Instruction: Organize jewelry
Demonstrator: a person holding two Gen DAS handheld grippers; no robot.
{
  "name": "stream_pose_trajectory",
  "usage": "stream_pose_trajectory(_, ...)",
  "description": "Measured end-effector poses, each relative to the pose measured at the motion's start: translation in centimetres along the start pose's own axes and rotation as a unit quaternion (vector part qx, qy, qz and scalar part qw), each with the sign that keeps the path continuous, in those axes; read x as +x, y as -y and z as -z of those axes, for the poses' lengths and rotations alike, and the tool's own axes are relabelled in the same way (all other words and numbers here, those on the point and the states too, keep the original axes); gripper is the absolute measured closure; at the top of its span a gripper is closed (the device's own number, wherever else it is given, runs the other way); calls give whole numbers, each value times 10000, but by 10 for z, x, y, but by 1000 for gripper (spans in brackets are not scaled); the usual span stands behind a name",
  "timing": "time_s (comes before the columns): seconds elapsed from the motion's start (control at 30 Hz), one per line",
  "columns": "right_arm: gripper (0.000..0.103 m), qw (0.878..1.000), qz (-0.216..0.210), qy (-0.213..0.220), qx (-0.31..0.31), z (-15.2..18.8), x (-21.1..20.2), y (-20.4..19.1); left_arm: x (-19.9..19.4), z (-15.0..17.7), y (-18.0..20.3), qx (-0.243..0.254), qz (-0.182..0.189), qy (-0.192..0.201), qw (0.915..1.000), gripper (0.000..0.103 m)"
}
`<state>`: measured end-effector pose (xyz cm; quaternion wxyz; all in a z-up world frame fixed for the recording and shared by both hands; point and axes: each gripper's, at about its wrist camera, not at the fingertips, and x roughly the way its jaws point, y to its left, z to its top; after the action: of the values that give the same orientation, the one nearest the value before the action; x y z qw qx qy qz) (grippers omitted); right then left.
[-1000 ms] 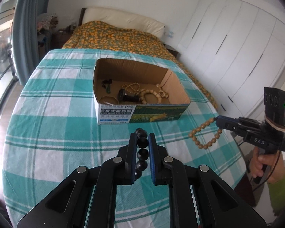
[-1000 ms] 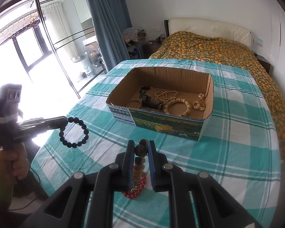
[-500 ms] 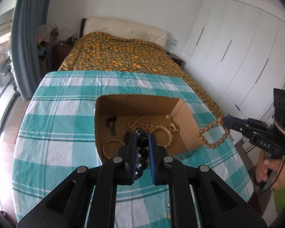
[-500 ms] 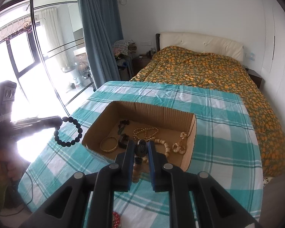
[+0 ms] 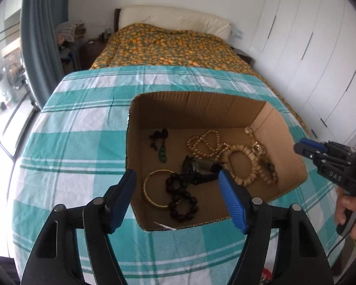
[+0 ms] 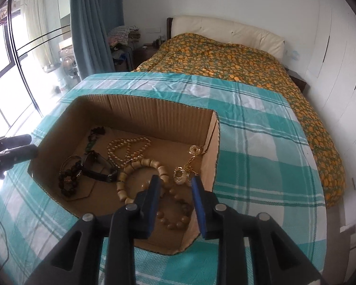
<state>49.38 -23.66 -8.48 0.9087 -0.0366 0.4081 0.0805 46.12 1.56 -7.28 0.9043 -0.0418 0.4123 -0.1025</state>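
An open cardboard box (image 5: 201, 97) (image 6: 154, 111) sits on the checked tablecloth and holds jewelry. My left gripper (image 5: 176, 178) hovers over the box's near left part; its jaws are opening wide and hold nothing. Beneath it, a black bead bracelet (image 5: 180, 198) (image 6: 67, 182) lies on the box floor, overlapping a gold bangle (image 5: 149, 190). My right gripper (image 6: 175, 182) hangs over the near right corner, its jaws opening a little, with no pad touching anything. A brown bead bracelet (image 6: 178, 218) lies loose below it. Each gripper also shows in the other's view, the right gripper (image 5: 306, 147) and the left gripper (image 6: 19, 147).
The box also holds a pearl necklace (image 5: 204, 144), a thick wooden bracelet (image 5: 246, 163), a black watch (image 5: 199, 168), a green pendant (image 5: 163, 156) and a gold pendant (image 5: 257, 147). A bed (image 5: 168, 45) stands behind the table, white wardrobe doors (image 5: 308, 47) to the right, and a curtain and window to the left.
Both grippers moved forward and down over the box. The left one let go of the black bracelet and the right one let go of the brown bracelet; both now lie in the box.
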Motion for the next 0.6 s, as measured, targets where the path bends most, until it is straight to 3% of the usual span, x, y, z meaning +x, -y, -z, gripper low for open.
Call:
stream_pose_trajectory(0.1,63,9995,10,299,137,13,-28,1,-19,17,-7,2,-45,42,10000,24)
stream_pose_trajectory(0.17,51,9985,22,478,249,27,-46,1,-36,33,-11,79,-157,129,9998,15)
stream_pose_trajectory(0.27,49,9975,-49,609,356,59,-65,-6,-56,68,-17,127,-374,190,9990,6)
stream_pose_trajectory(0.37,45,9977,19,554,399,99,-72,-14,-64,108,-25,63,-567,7,9984,6)
stream_pose_trajectory(0.5,45,9987,137,189,456,150,-66,-17,-55,153,-28,-147,-660,-354,9971,6)
stream_pose_trajectory(0.6,45,9979,159,-40,632,176,-60,-12,-48,174,-27,-304,-747,-375,9960,6)
